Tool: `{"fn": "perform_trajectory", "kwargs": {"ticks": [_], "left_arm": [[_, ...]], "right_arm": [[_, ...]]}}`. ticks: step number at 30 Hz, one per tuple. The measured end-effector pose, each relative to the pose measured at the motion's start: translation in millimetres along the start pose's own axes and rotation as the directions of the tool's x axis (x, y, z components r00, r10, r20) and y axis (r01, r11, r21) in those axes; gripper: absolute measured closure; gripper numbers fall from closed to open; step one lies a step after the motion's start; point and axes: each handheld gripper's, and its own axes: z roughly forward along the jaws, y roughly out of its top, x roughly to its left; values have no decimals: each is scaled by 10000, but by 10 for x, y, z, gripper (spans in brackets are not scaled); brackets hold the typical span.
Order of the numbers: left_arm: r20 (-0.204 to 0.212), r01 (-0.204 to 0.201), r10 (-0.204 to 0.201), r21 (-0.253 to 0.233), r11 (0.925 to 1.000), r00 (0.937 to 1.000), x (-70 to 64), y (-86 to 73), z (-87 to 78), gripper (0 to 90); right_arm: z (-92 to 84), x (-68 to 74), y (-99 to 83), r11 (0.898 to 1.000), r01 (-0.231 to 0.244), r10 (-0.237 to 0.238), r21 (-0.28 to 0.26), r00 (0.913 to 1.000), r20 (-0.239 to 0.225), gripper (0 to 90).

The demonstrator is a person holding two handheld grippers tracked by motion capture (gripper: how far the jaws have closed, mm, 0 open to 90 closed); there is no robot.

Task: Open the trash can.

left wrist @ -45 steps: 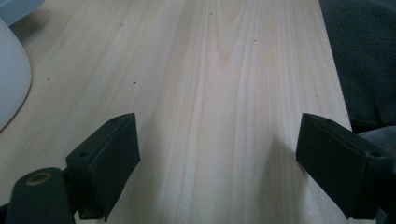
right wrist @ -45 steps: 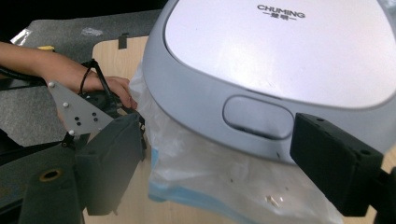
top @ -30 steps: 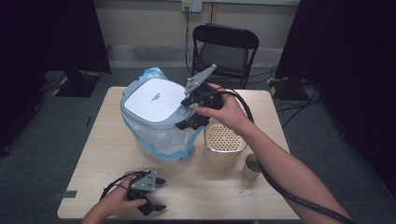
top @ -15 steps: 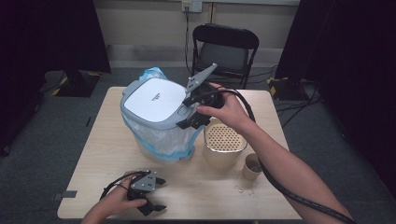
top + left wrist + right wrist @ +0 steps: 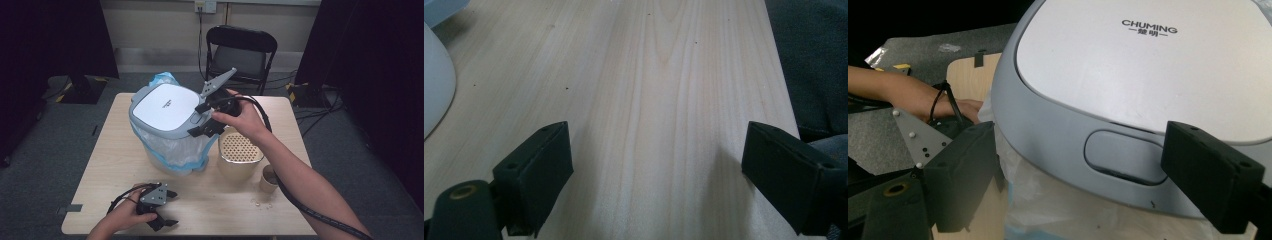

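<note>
The bin (image 5: pixel 170 127) stood on the table's (image 5: pixel 100 165) far-left half, lid (image 5: pixel 167 104) shut, blue-white bag (image 5: pixel 175 150) hanging out under the grey rim. The push button (image 5: pixel 1125 156) sat at the front middle of that rim, a wide oval with its long axis along the rim.

Your right gripper (image 5: pixel 201 120) was right at that edge, closer by far than the left. In the right gripper view the button lay dead ahead between the jaws, a bit toward the right-hand one. Both jaws stood wide, clear of the rim, nothing pinched. My read: the next move turns on this line-up, so a short push forward should land on the button if you want the lid up; coming in off-centre risks the jaw sliding onto the rim.

Your left gripper (image 5: pixel 162 207) rested low at the near-left edge, well apart from the bin, jaws wide over bare wood in the left gripper view, holding nothing.

Beside the bin to the right stood the perforated-top tub (image 5: pixel 241 152) and the small cup (image 5: pixel 269 178), both untouched.

Versus one second back: no visible change. Both hands were in the same spots, the lid as shut as before.
</note>
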Motion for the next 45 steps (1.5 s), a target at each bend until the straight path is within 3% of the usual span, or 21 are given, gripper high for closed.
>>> {"fn": "perform_trajectory", "kwargs": {"ticks": [5,10,11,15,20,25,30,45], "left_arm": [[0,-1,1,2,10000,10000,0,0,0,122],[-2,3,-3,-6,10000,10000,-1,0,0,122],[-10,14,-14,4,10000,10000,-1,0,1,121],[-14,-12,12,37,10000,10000,-1,2,-3,121],[10,-2,2,-5,10000,10000,-1,-1,1,120],[-1,24,-24,5,10000,10000,-2,-2,3,119],[-6,34,-34,-17,10000,10000,-3,-3,4,119],[-26,64,-64,-64,10000,10000,-5,-5,7,119]], "right_arm": [[43,40,41,9991,417,-416,123,9991,-41,144],[58,63,60,9988,378,-379,298,9993,36,144],[64,56,55,9980,577,-579,246,9983,72,144],[36,67,24,9987,388,-387,332,9992,-27,142],[-18,76,-18,9964,782,-787,328,9968,148,157],[-126,75,-110,9979,623,-618,-164,9977,289,145],[-251,93,-211,9976,671,-662,-178,9967,472,144],[-498,70,-610,9994,16,14,-345,9964,853,145]]}}
